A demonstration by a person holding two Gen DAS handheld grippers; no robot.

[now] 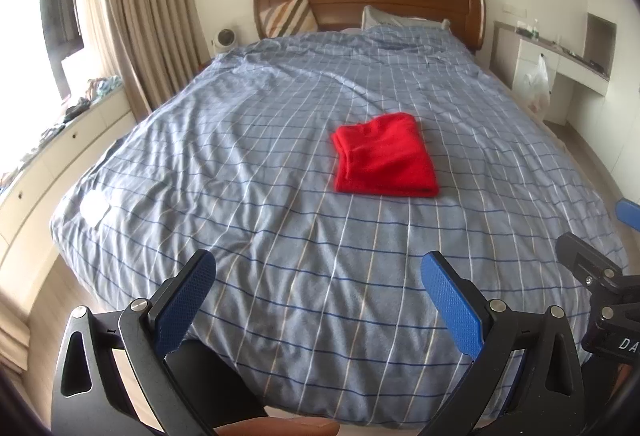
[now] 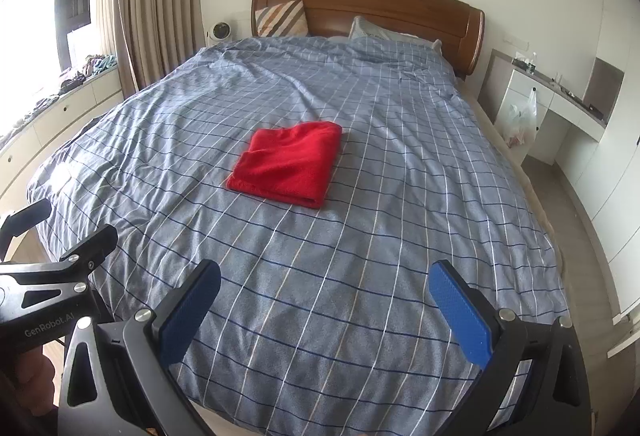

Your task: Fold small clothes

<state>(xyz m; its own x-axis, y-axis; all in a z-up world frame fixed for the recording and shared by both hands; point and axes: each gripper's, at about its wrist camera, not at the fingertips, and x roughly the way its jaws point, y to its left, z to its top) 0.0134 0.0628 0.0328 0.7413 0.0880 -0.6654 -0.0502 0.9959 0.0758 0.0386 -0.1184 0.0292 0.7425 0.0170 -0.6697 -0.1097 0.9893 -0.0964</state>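
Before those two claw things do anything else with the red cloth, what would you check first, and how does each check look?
1. Red garment folded into a compact rectangle: ok.
2. It lies flat on the plaid duvet, away from the bed's edges: ok.
3. Left gripper open and holding nothing: ok.
4. Right gripper open and holding nothing: ok.
5. Both grippers held back at the foot of the bed, apart from the garment: ok.
6. Hidden layers folded evenly underneath: cannot tell.
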